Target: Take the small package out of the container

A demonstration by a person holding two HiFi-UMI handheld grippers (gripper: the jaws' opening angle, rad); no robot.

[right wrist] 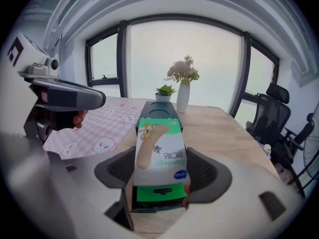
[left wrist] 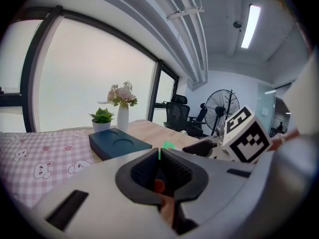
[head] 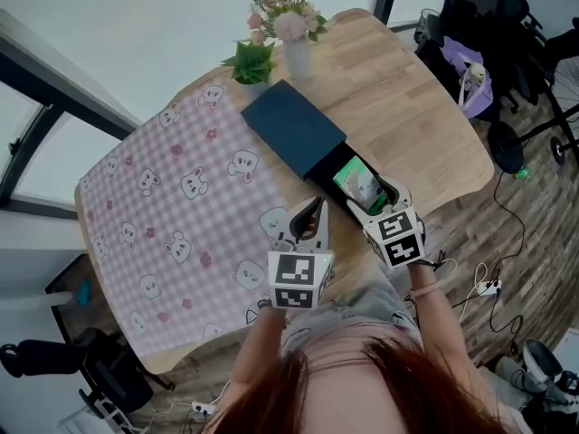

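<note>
A dark blue container lies on the wooden table, its open drawer end toward me. The small package, a white and green bandage box, stands tilted up from the drawer between the jaws of my right gripper, whose pads press on its two sides. In the head view the package shows at the container's near end, with the right gripper on it. My left gripper hangs just to the left of the drawer, shut and empty, its pads meeting in the left gripper view.
A pink checked cloth covers the table's left half. A white vase of flowers and a small potted plant stand behind the container. Office chairs and cables are on the floor to the right.
</note>
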